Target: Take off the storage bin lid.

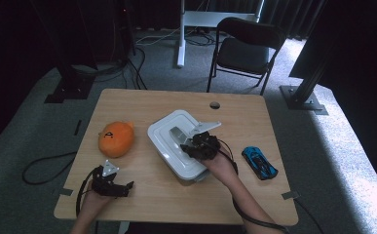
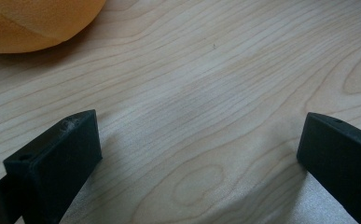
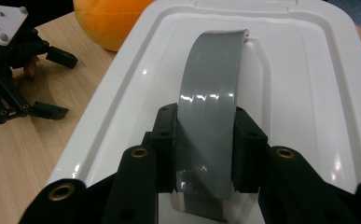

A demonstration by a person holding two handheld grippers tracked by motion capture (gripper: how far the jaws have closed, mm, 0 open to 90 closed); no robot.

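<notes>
The right gripper has its fingers pinching the curved grey plastic handle on the white lidded plastic box at mid-counter. The left gripper, fingers spread, rests near the orange plush toy.

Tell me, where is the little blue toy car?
In the high view, the little blue toy car sits on the wooden table near its right edge, just right of the white plastic box and the person's right hand.
</notes>
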